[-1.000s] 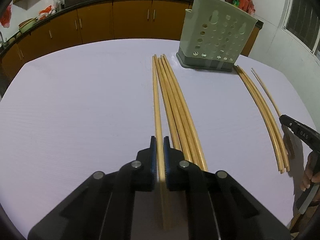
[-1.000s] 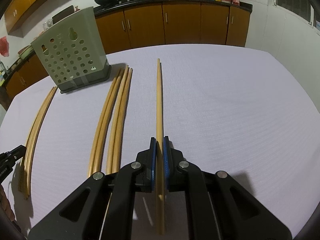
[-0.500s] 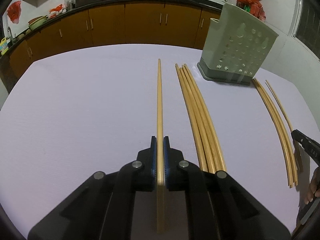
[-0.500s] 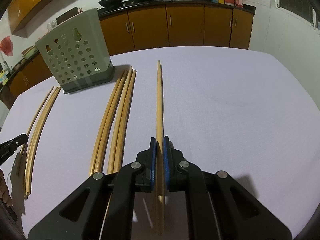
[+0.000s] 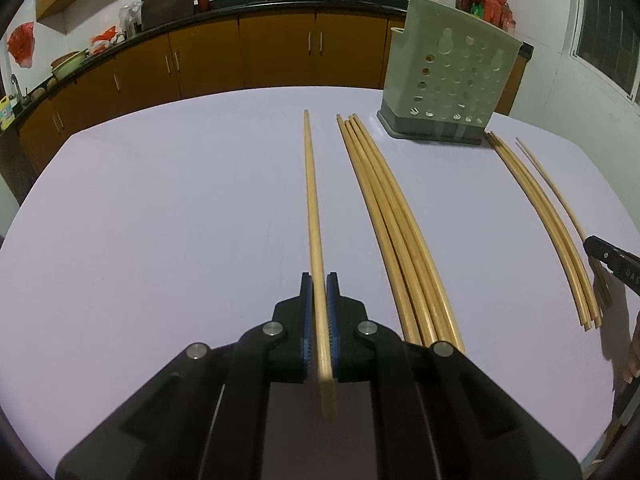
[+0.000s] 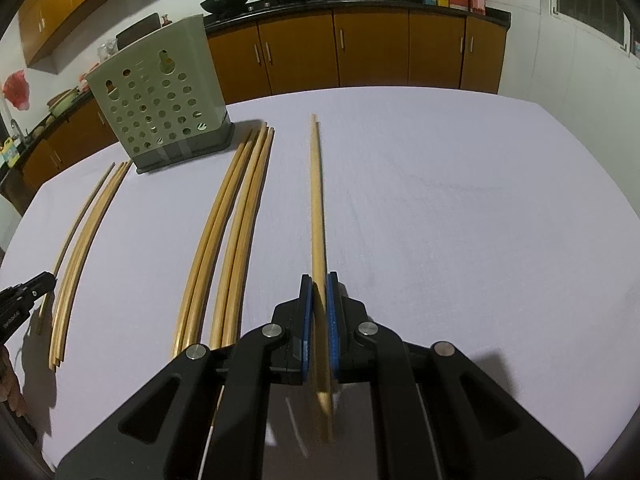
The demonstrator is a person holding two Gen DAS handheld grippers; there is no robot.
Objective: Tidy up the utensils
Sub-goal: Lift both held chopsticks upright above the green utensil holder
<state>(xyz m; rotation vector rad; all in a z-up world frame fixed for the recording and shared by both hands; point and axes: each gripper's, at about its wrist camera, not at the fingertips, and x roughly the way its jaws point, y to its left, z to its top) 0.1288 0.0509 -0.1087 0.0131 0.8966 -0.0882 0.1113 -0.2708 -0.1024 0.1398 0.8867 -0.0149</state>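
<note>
On the table [image 5: 160,208] stands the holder [image 5: 448,80], with loose chopsticks [image 5: 400,240] beside it. Each gripper, left [image 5: 319,280] and right [image 6: 319,280], is clenched on one chopstick near its thick end. Such a long lever may swing and miss the holder's opening, I think.

Left tool [image 5: 319,284] and right tool [image 6: 319,284] both clamped, angled downward
</note>
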